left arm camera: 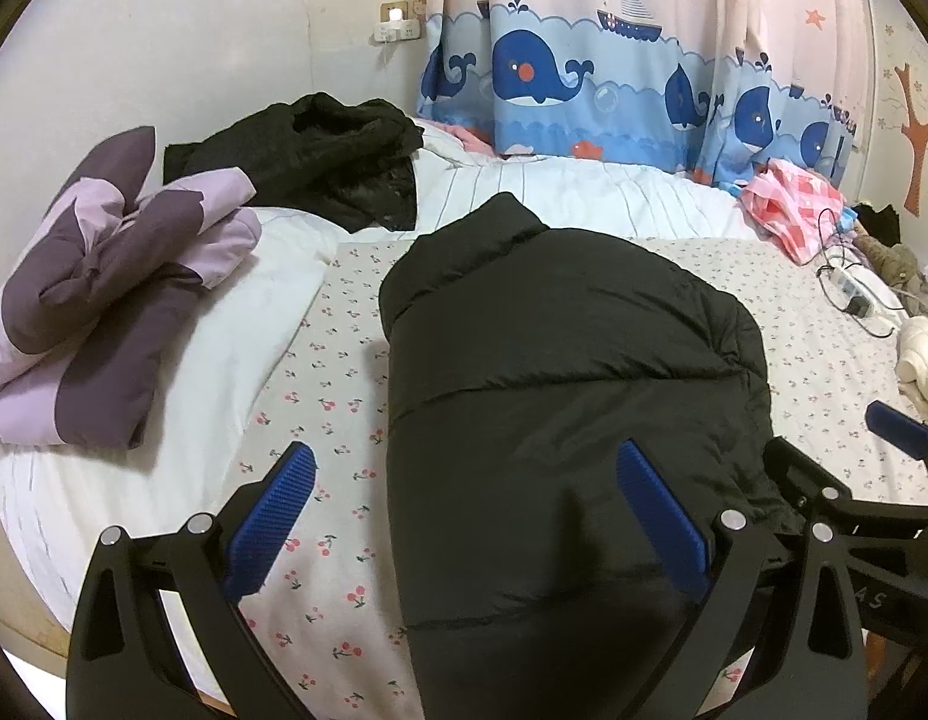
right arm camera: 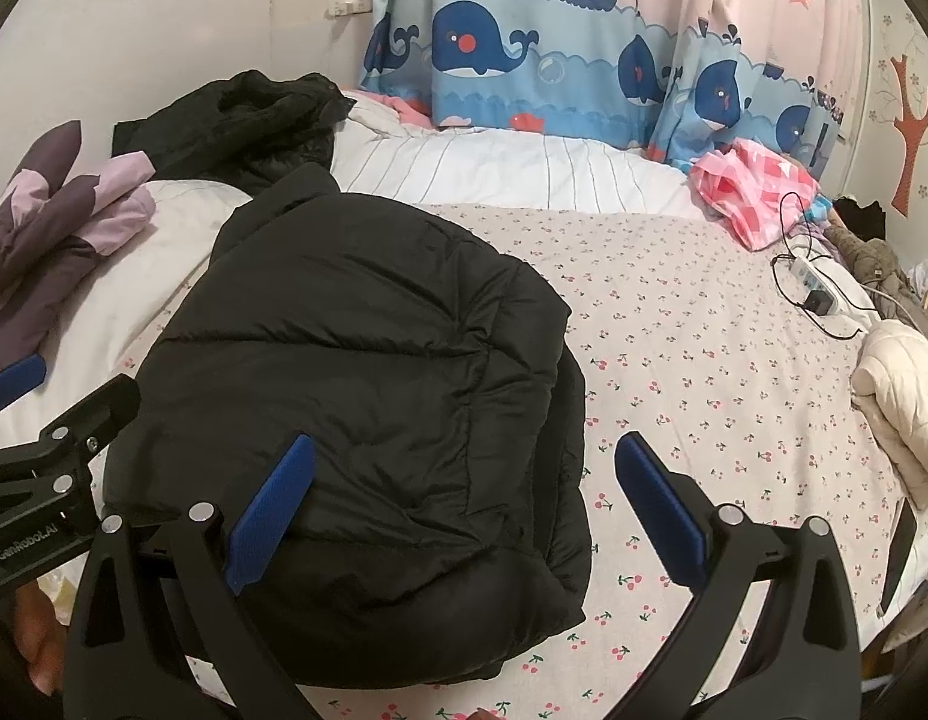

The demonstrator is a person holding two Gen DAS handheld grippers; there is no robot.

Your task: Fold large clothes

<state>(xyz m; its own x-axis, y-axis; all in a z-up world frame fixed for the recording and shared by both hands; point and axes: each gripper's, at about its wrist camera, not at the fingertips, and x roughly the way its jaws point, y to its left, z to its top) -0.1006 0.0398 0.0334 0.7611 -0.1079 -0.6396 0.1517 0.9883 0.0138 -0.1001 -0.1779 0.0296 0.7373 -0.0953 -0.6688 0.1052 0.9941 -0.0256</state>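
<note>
A black puffer jacket (left arm camera: 559,372) lies folded lengthwise on the cherry-print sheet (left arm camera: 320,420), collar pointing away from me. My left gripper (left arm camera: 464,480) is open above its near left edge, one blue pad over the sheet, the other over the jacket. In the right wrist view the same jacket (right arm camera: 356,372) fills the middle. My right gripper (right arm camera: 464,474) is open over its near right edge, with nothing between the fingers. Each gripper shows at the edge of the other's view.
A purple folded garment (left arm camera: 104,300) and a black garment (left arm camera: 320,162) lie on the white duvet (left arm camera: 236,324) at left. A pink cloth (right arm camera: 751,192), a power strip with cables (right arm camera: 814,288) and a cream jacket (right arm camera: 901,396) sit at right. A whale curtain (right arm camera: 523,48) hangs behind.
</note>
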